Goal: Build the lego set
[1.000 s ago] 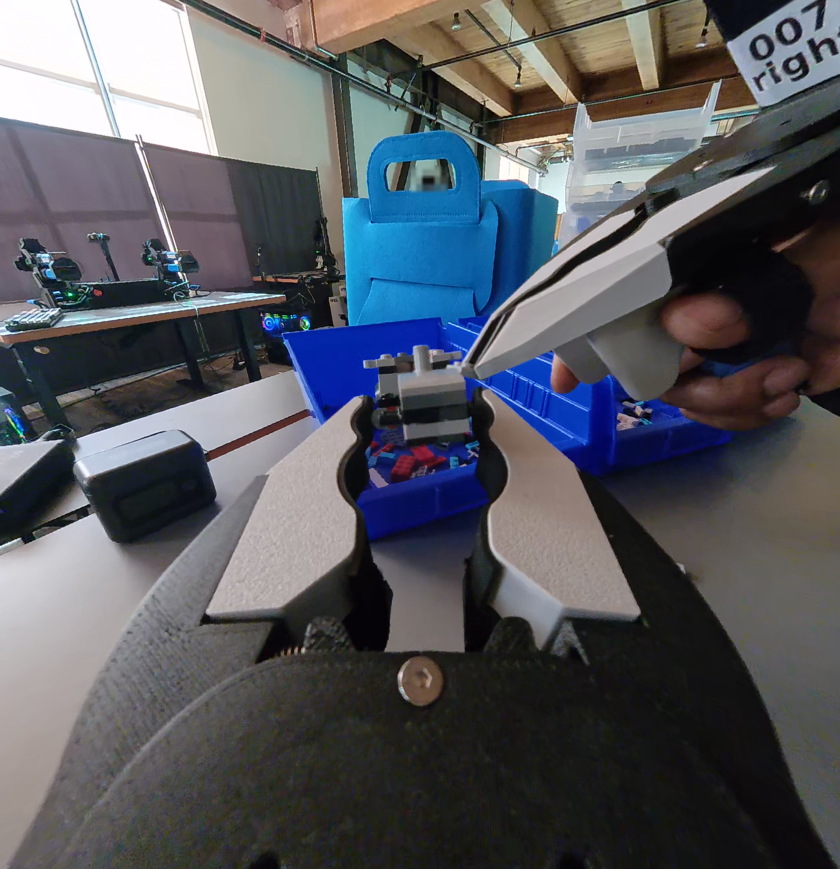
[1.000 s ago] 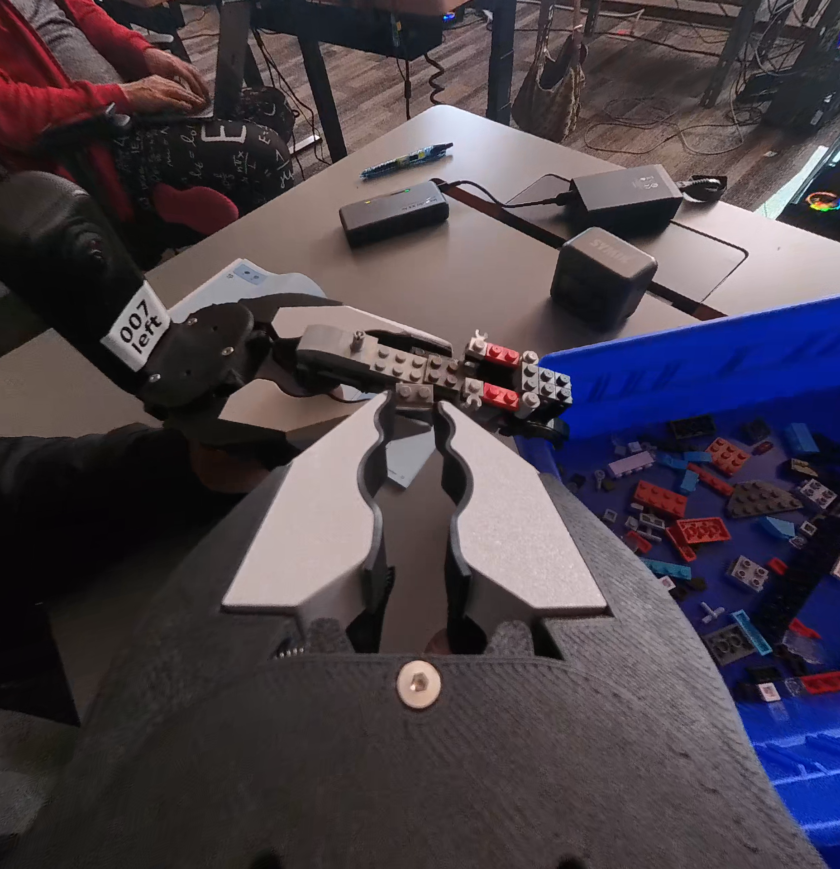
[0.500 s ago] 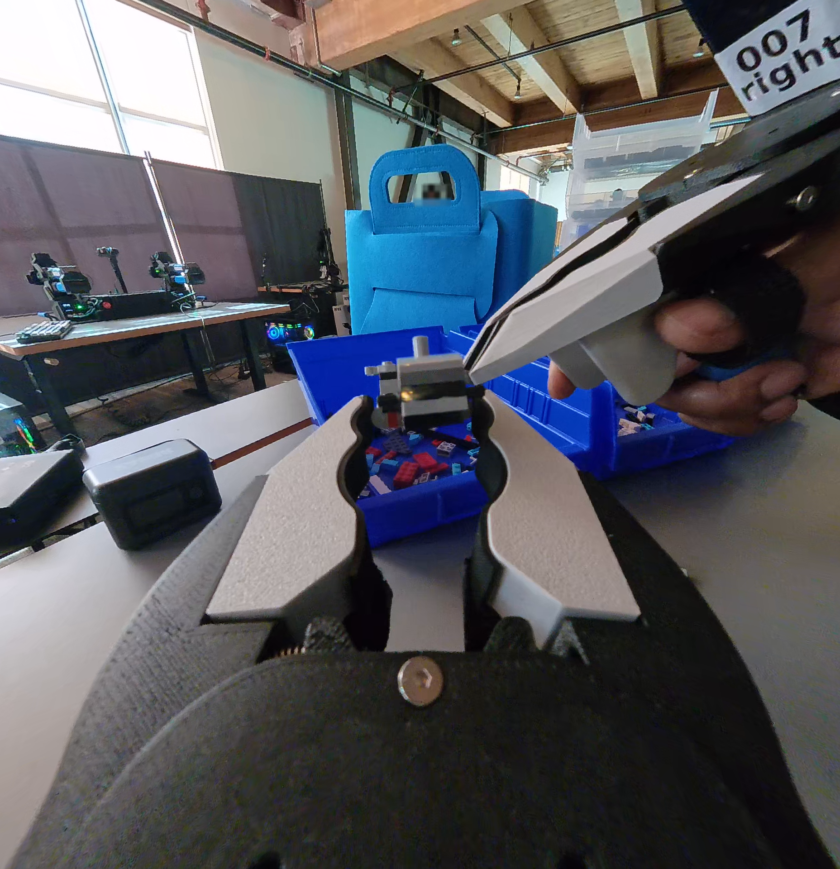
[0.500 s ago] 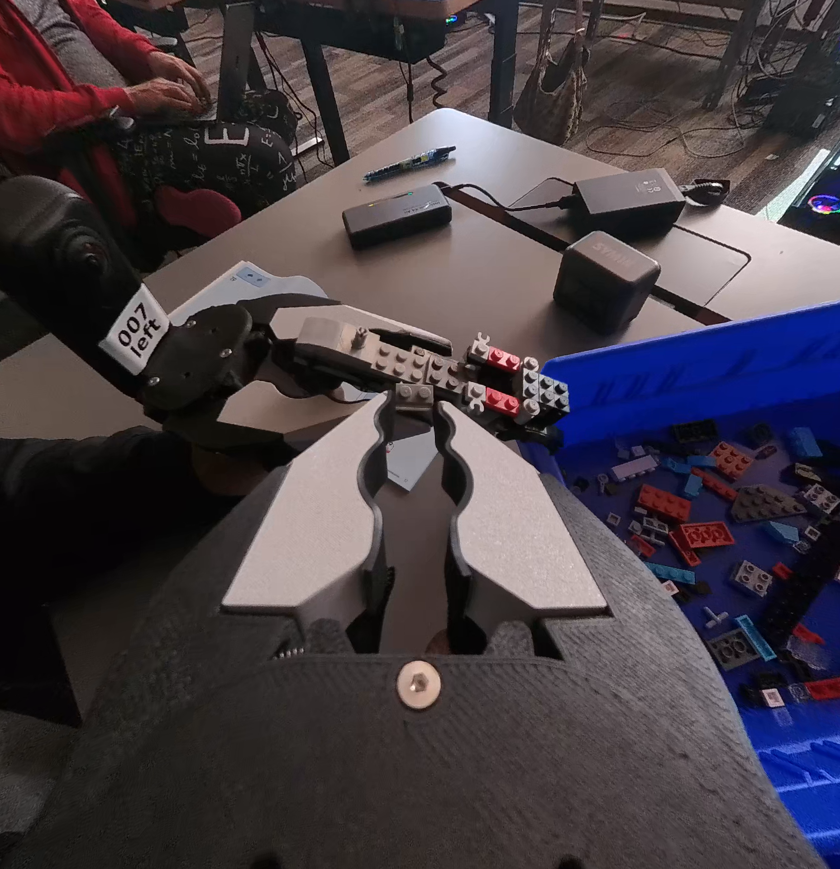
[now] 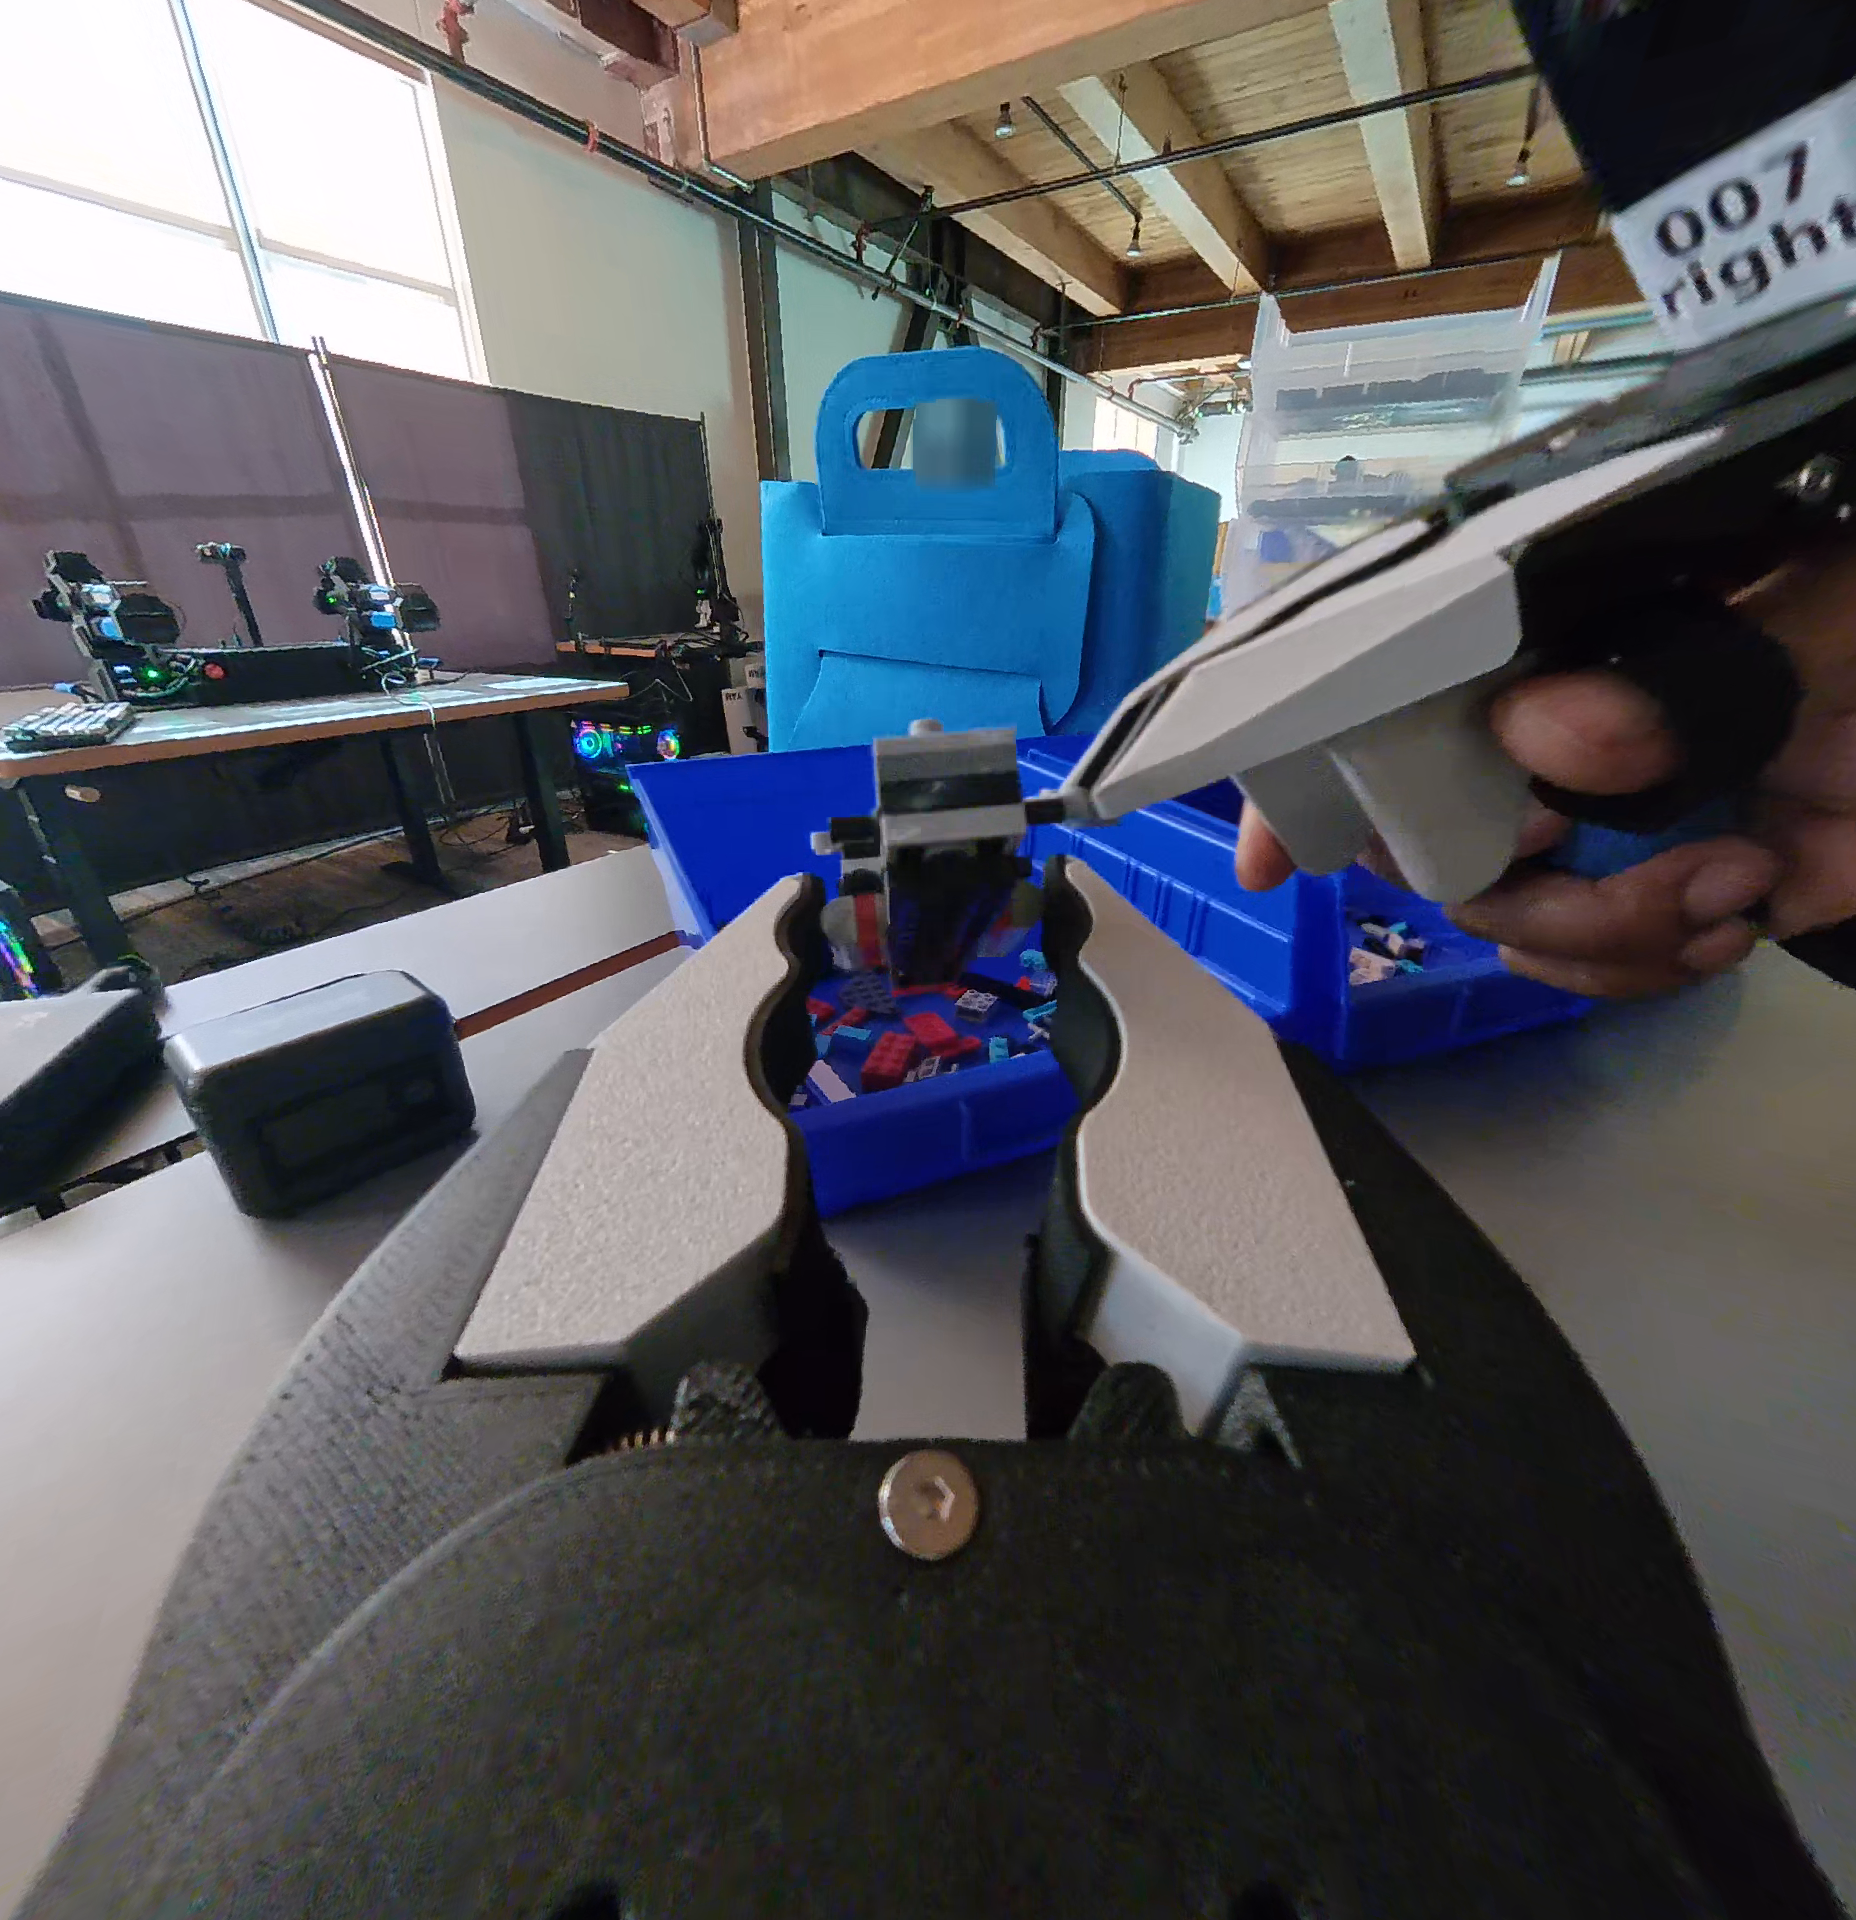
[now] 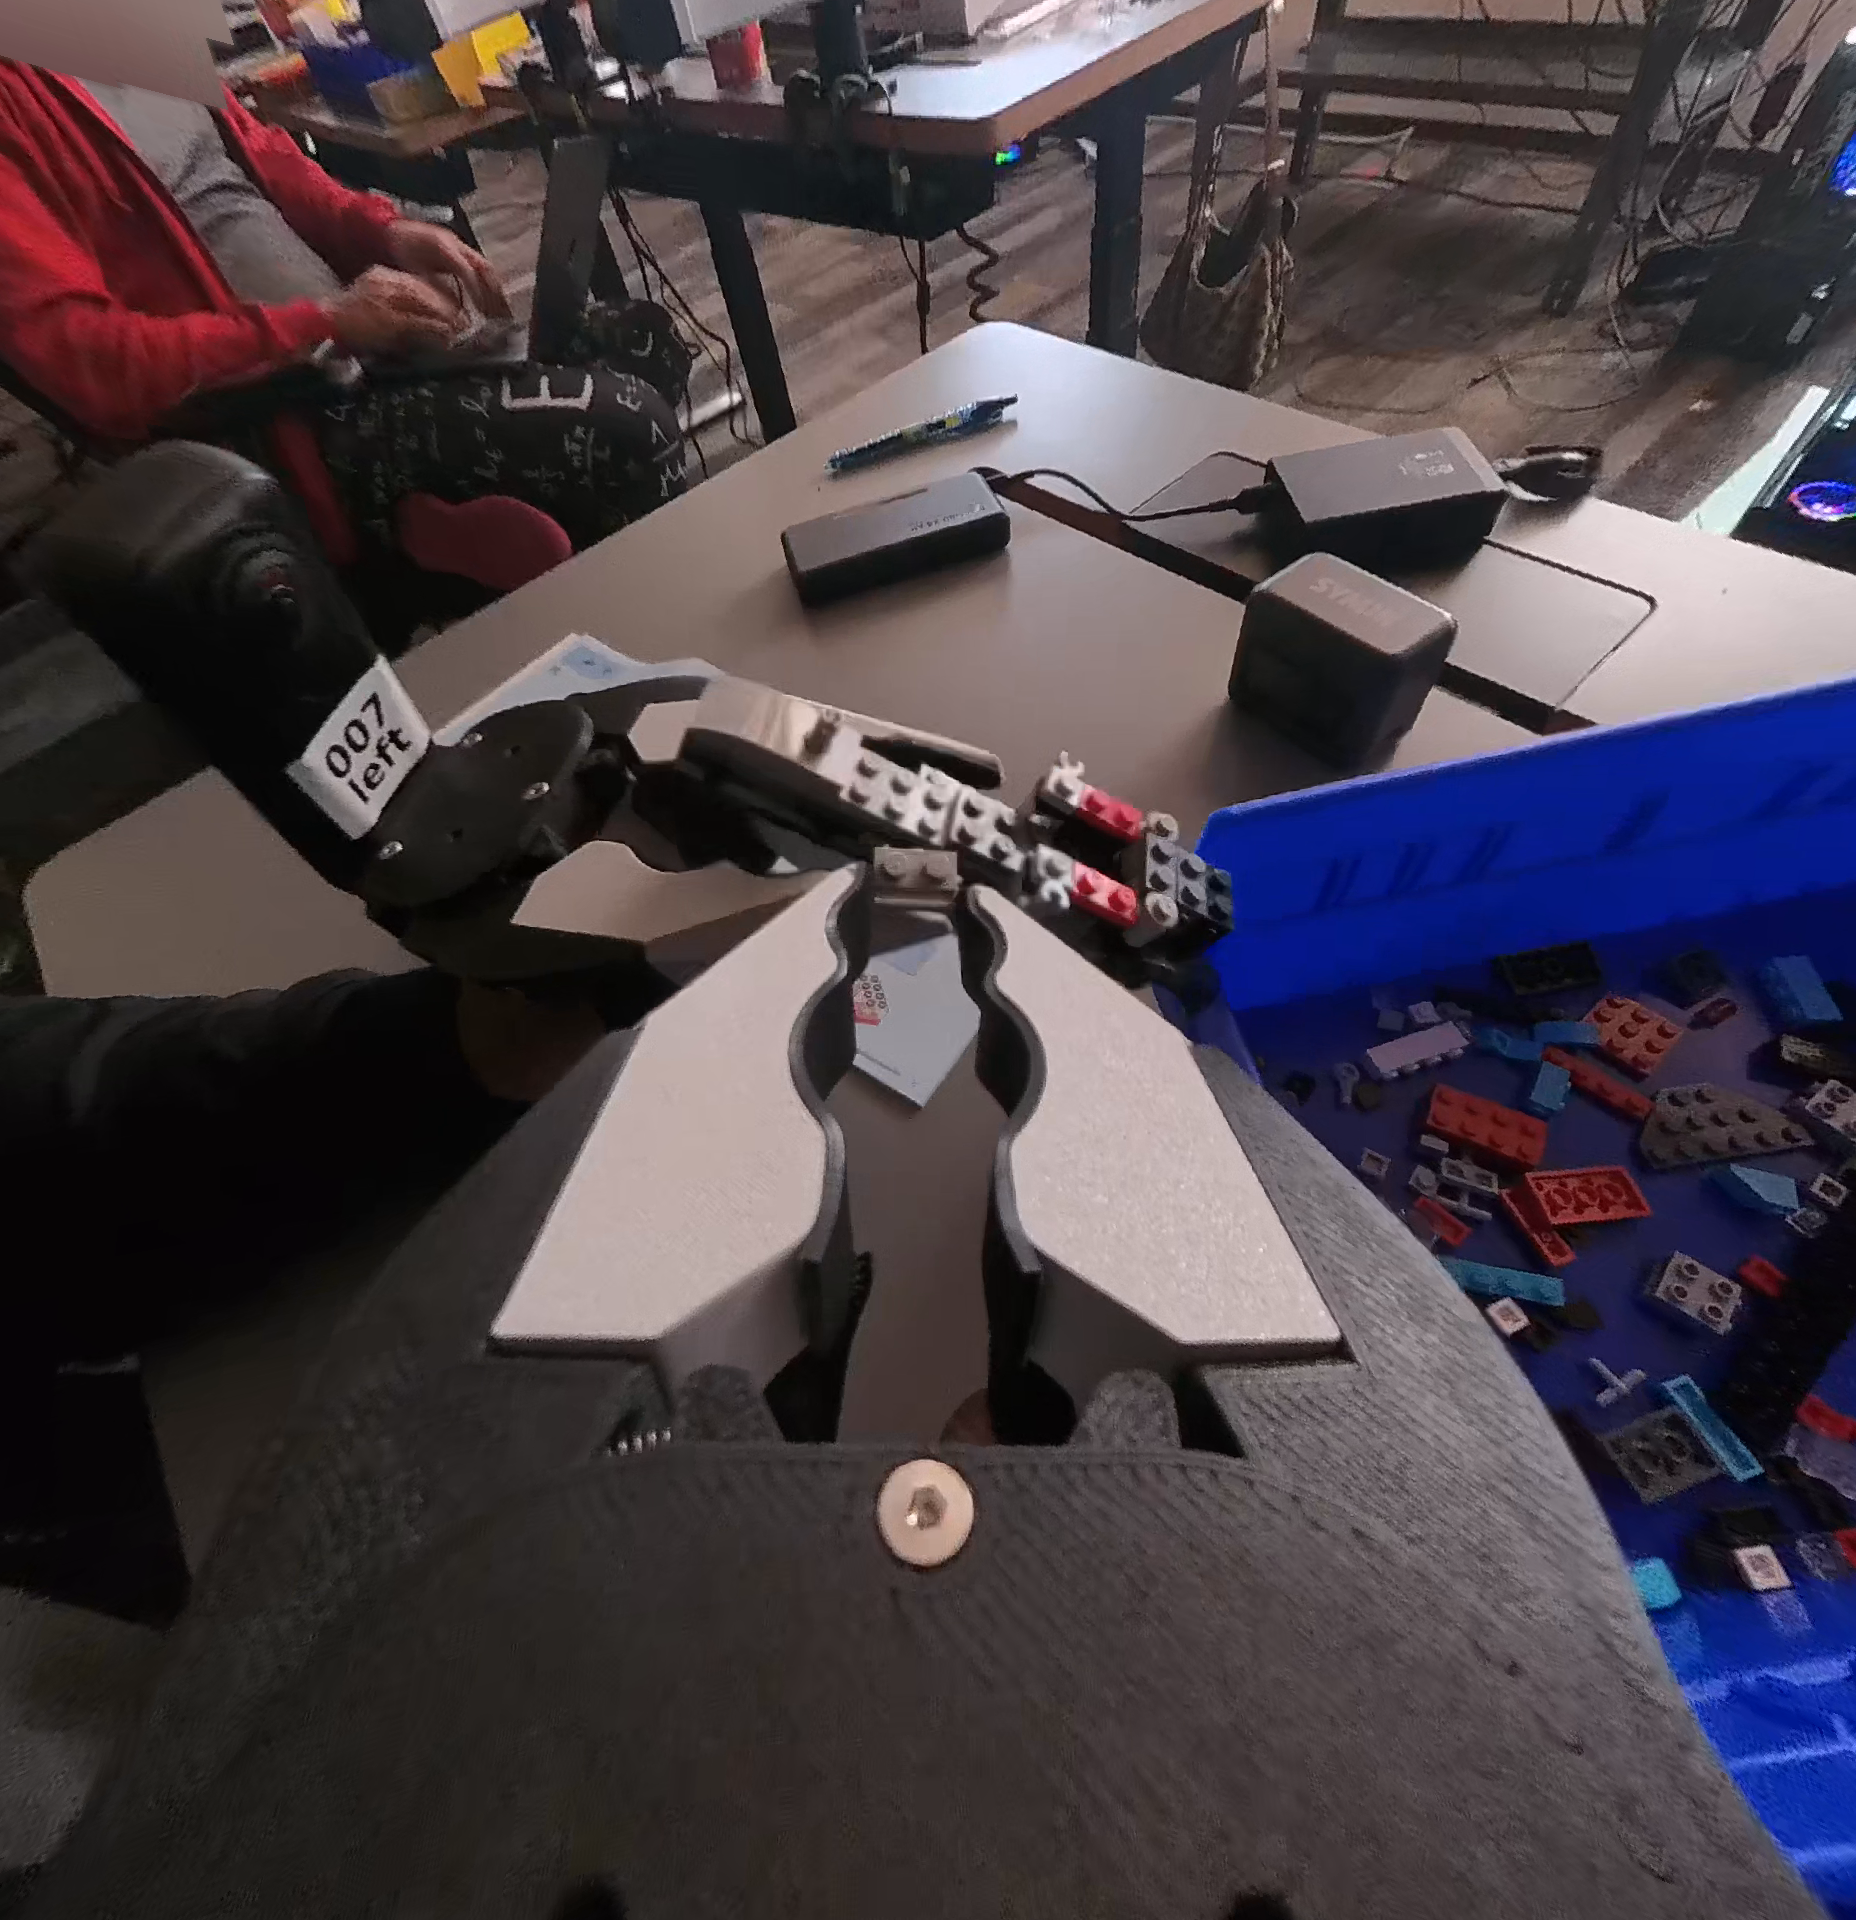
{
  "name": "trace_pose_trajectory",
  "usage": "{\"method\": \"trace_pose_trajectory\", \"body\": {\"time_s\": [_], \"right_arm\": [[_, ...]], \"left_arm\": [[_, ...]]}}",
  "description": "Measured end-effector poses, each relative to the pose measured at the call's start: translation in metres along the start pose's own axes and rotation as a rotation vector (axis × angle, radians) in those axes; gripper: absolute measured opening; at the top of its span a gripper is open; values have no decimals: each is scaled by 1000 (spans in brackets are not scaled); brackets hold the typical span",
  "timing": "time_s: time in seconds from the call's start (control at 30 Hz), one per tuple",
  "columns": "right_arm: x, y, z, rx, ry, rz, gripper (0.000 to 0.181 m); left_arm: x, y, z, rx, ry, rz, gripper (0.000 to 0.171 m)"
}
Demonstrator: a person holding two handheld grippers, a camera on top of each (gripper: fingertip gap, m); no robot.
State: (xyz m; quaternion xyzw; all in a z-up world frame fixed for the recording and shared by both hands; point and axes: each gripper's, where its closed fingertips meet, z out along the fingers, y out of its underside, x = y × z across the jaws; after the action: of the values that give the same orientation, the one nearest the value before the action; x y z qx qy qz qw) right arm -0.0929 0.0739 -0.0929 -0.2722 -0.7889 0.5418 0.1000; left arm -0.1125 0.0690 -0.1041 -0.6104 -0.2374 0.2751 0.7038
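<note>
My left gripper (image 5: 929, 894) is shut on a long lego assembly (image 5: 939, 821) of grey, black and red bricks and holds it in the air by the blue bin. The right wrist view shows the assembly (image 6: 1007, 831) sticking out of the left gripper (image 6: 882, 790) toward the bin wall. My right gripper (image 6: 911, 891) is shut on a small grey plate (image 6: 913, 871), held against the near side of the assembly. In the left wrist view the right gripper (image 5: 1075, 802) comes in from the upper right, its tip at the assembly's right side.
A blue bin (image 6: 1526, 852) of loose bricks sits to the right, also seen in the left wrist view (image 5: 934, 1132), with a second bin (image 5: 1423, 1018) beside it. A black box (image 6: 1339, 665), power bank (image 6: 893, 535), adapter (image 6: 1391, 499), pen (image 6: 924, 431) and instruction sheet (image 6: 903, 1049) lie on the grey table. A blue felt bag (image 5: 945, 623) stands behind. A person in red (image 6: 124, 260) sits at the left. The tips of both grippers are at nearly the same place.
The left gripper has tipped the assembly's far end upward, so it sits higher in the left wrist view. The right gripper has kept its small plate against the assembly's side.
</note>
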Motion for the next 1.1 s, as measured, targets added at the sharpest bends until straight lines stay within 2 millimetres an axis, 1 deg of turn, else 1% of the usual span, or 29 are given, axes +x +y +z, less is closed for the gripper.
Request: {"method": "trace_pose_trajectory", "body": {"time_s": [0.07,0.17,0.23,0.27,0.33,0.4,0.53,0.63,0.77,1.1], "right_arm": [[3,4,-6,41,3,39,17],[9,25,-10,57,6,125,17],[10,43,-5,41,2,166,17],[10,48,-2,37,-5,184,17],[9,51,5,48,-19,208,17],[9,46,9,81,-32,224,17],[10,28,9,150,-37,219,17],[12,20,7,185,-39,208,17],[13,15,7,216,-35,188,17],[13,1,4,315,-20,113,17]], "left_arm": [[-4,-2,-2,16,-1,-37,42],[-9,-8,-5,50,5,-89,42],[-11,-12,-7,80,17,-129,42],[-11,-15,-8,99,30,-150,42],[-6,-20,-10,138,68,-182,42],[0,-23,-10,160,111,-187,43],[12,-21,-9,160,174,-161,42],[12,-18,-9,146,186,-156,42],[9,-18,-10,141,198,-167,43],[12,-24,-11,129,222,-132,43]]}}
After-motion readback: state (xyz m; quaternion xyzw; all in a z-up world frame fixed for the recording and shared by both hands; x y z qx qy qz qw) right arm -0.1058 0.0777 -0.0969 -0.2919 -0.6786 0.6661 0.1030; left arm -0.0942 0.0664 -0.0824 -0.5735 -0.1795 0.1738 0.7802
